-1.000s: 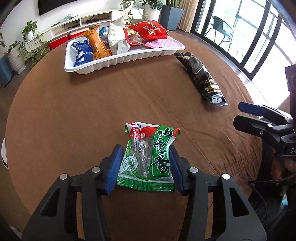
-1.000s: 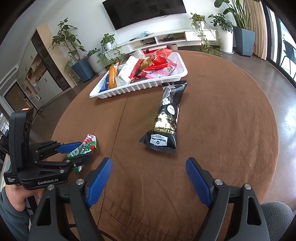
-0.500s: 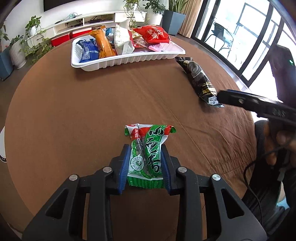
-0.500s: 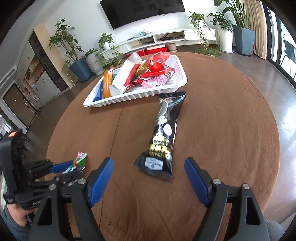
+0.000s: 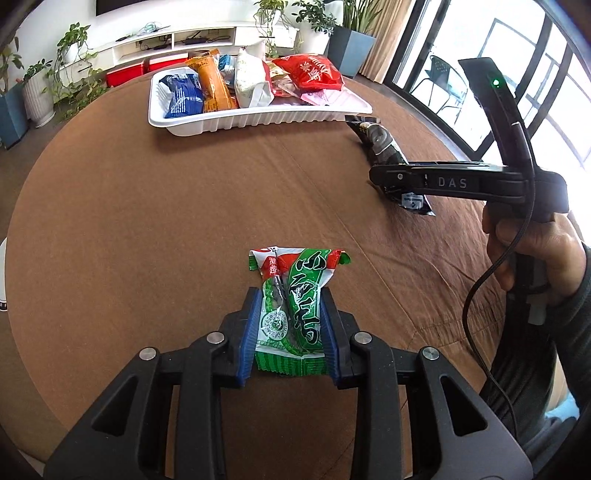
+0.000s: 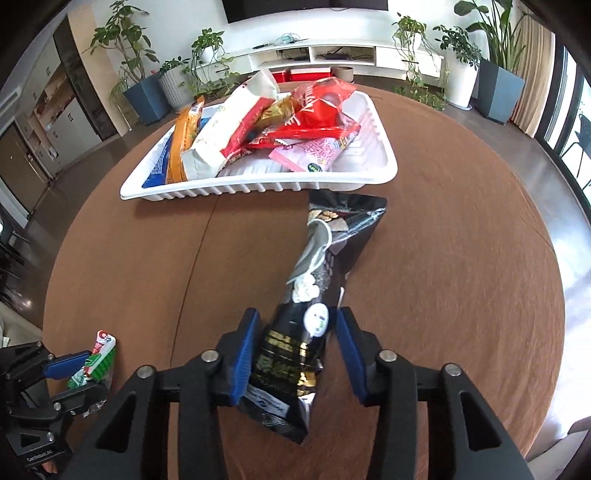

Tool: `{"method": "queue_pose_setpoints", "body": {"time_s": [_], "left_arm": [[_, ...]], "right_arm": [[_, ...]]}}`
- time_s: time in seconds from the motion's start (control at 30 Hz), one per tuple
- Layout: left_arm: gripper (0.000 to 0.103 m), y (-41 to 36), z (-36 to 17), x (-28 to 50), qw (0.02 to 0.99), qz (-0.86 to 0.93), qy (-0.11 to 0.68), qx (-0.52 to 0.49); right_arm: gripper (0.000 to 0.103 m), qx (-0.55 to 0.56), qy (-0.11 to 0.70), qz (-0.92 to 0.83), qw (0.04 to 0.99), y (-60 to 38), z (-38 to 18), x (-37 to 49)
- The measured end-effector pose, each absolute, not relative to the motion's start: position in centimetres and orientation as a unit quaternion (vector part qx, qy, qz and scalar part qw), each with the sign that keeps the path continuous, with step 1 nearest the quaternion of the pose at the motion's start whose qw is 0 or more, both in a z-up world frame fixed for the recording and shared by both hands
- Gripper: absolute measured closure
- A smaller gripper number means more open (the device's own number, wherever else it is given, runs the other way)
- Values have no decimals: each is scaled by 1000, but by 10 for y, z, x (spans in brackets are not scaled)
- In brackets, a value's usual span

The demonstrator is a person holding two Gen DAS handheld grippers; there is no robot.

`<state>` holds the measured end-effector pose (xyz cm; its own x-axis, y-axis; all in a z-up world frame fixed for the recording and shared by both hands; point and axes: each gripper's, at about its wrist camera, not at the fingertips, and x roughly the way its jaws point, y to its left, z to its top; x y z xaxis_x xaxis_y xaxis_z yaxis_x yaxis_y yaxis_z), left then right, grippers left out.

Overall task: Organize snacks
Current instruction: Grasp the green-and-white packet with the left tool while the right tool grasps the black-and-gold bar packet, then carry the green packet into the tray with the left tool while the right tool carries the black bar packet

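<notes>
While the left gripper [image 5: 289, 325] pinches the green packet [image 5: 293, 314] between its pads, the right gripper [image 6: 297, 349] has just been closing around the black bag [image 6: 310, 314], right pad not yet touching; white tray [image 6: 258, 188] ahead.

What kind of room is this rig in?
Most likely a home living room. A wall TV hangs above a low white media shelf, potted plants line the wall, and the snack tray sits on a round table with a brown cloth.
</notes>
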<state>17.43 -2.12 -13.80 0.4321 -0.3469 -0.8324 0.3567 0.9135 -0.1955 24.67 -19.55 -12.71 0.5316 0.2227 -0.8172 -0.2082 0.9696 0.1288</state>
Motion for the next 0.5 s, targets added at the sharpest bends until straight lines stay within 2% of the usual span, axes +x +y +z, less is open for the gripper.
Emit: {"method": "queue_pose_setpoints", "body": {"time_s": [0.33, 0.5], "left_arm": [[77, -16, -136, 173, 850, -202, 487, -5], [77, -15, -137, 175, 852, -199, 485, -9]], "right_arm": [[77, -5, 478, 122, 870, -200, -126, 245], [81, -16, 478, 131, 868, -201, -125, 230]]}}
